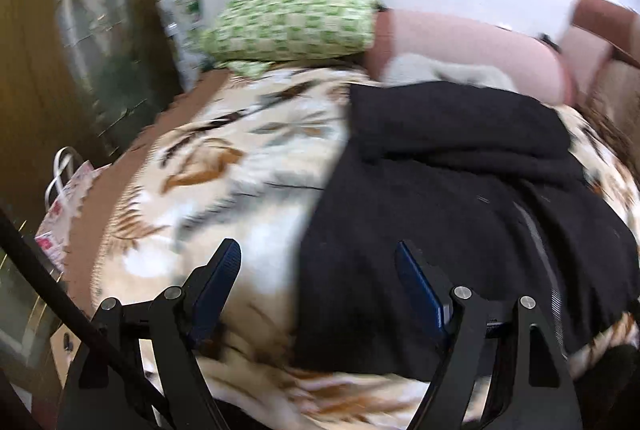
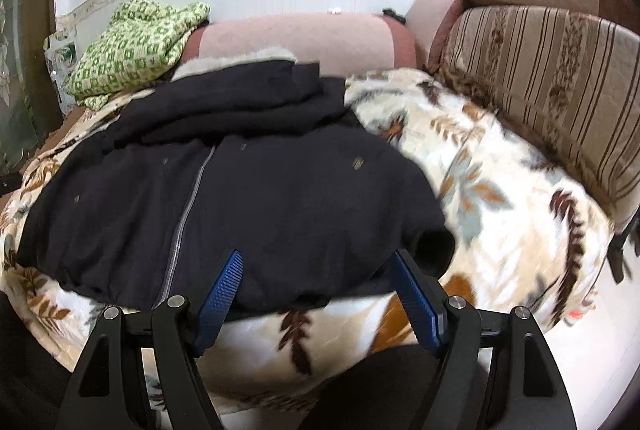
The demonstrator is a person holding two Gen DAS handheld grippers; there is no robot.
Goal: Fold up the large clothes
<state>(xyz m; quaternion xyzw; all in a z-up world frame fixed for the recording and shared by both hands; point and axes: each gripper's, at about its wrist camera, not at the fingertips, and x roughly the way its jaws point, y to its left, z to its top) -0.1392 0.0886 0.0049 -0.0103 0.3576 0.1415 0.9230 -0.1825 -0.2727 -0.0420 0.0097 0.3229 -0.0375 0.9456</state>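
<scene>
A large dark jacket [image 2: 256, 185] with a grey zip and a pale furry collar lies spread on a leaf-patterned blanket [image 2: 500, 197] on a sofa. Its upper part is folded over itself, and a sleeve cuff shows at its lower right. It also shows in the left wrist view [image 1: 460, 197] on the right half of the blanket [image 1: 224, 189]. My right gripper [image 2: 320, 262] is open and empty, just above the jacket's near hem. My left gripper [image 1: 318, 258] is open and empty, over the jacket's left edge.
A green checked cloth [image 2: 132, 45] lies at the sofa's far left; it also shows in the left wrist view [image 1: 288, 21]. A pink armrest [image 2: 296, 37] stands behind the jacket. Striped back cushions [image 2: 552, 81] run along the right. A paper bag [image 1: 64, 201] stands at the left.
</scene>
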